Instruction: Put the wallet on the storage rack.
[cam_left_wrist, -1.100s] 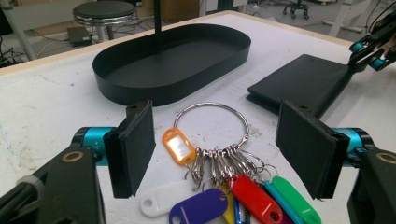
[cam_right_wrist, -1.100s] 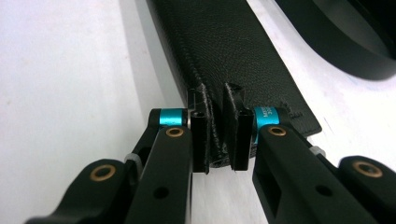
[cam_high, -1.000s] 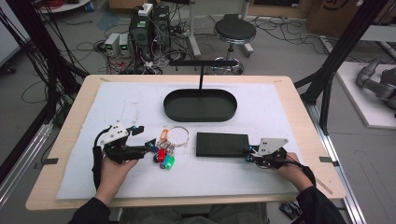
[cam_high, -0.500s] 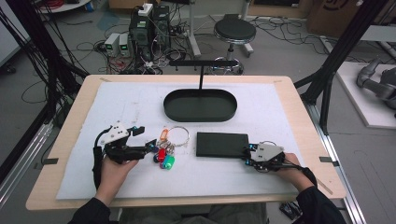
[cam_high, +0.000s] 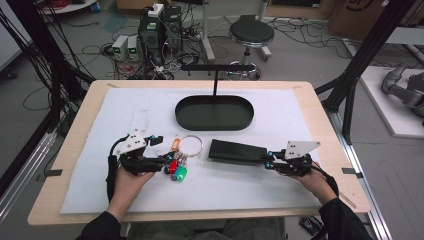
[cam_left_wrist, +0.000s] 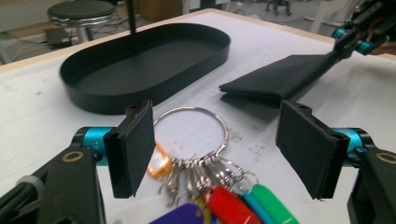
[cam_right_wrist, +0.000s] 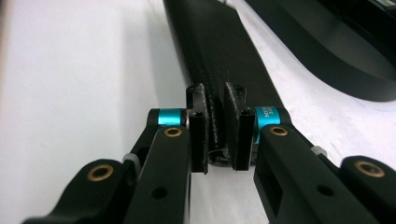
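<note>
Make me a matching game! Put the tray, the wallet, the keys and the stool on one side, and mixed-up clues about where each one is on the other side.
Things:
1. black oval tray
2. black wallet
3. key ring with coloured tags
4. round stool

Clues:
A. pinched at one end by the right gripper
B. on the floor beyond the table
C. between the open jaws of the left gripper
D. empty, at the far middle of the white mat

Pairs: 1-D, 2-A, 3-C, 4-B
</note>
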